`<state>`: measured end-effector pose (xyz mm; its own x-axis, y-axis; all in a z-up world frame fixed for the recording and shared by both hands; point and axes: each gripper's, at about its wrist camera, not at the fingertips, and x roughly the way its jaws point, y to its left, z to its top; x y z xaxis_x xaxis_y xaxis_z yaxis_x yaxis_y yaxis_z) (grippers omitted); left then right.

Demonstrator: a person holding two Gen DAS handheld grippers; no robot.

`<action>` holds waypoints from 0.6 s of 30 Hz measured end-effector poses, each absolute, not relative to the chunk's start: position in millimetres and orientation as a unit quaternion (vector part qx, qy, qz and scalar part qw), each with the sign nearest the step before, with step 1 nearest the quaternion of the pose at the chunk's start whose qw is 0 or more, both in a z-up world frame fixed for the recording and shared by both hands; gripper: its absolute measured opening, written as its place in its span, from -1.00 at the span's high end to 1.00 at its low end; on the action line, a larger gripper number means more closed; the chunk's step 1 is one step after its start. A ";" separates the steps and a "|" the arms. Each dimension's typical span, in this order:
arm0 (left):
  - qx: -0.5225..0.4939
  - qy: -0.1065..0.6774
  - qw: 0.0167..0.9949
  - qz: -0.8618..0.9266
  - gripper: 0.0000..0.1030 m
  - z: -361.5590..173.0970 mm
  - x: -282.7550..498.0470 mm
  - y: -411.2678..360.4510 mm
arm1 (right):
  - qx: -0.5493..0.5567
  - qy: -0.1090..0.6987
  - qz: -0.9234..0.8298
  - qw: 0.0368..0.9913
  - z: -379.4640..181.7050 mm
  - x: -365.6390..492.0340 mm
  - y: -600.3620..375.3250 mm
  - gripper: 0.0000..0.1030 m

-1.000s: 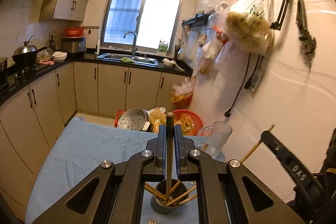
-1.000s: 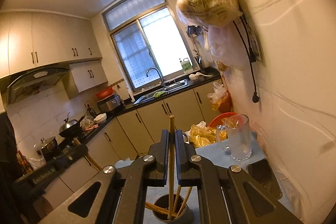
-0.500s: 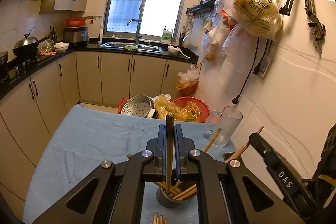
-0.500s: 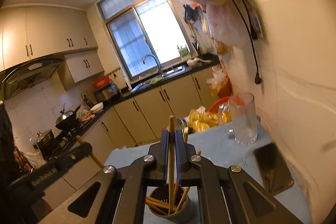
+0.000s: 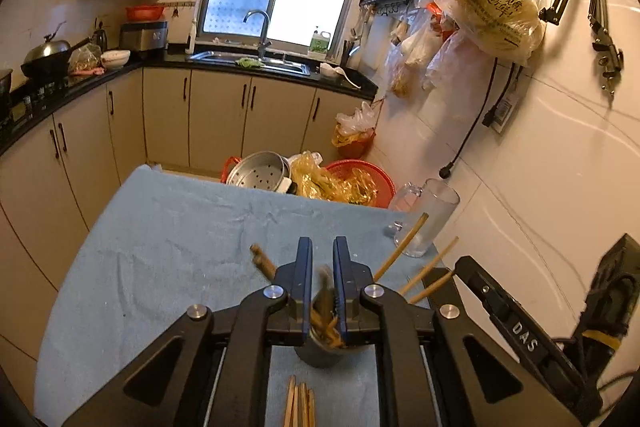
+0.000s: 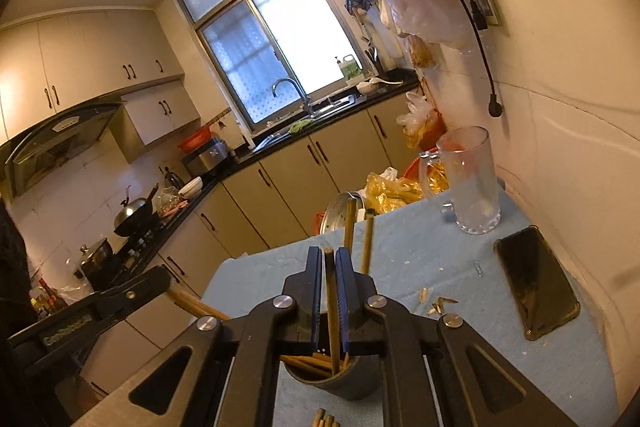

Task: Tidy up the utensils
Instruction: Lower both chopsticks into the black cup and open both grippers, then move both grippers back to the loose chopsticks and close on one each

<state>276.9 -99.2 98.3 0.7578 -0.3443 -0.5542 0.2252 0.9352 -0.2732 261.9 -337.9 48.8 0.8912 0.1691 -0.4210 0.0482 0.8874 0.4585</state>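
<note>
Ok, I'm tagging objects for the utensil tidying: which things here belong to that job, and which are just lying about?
Job: dark grey round cup; wooden chopsticks standing in it; loose wooden chopsticks lying in front of it.
Lying about: clear glass mug; flat black phone; small metal paper clip.

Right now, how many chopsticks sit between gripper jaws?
2: one chopstick between the left gripper's jaws, blurred, above the cup; another chopstick between the right gripper's, reaching into the cup.

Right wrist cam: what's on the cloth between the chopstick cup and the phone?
A few small pale wood scraps on the blue cloth, between cup and phone. Only the right wrist view shows it.
</note>
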 end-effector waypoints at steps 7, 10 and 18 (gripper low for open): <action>-0.098 0.299 0.940 -0.131 0.19 115.5 222.5 -51.1 | 0.255 0.230 0.049 0.938 64.8 217.1 -343.5 0.54; -0.102 0.303 0.941 -0.111 0.19 112.5 188.0 -26.8 | 0.237 0.233 0.056 0.941 72.9 182.8 -335.9 0.41; -0.098 0.336 0.935 -0.064 -0.03 76.8 105.7 8.5 | 0.195 0.276 0.081 0.938 64.3 90.2 -305.1 0.02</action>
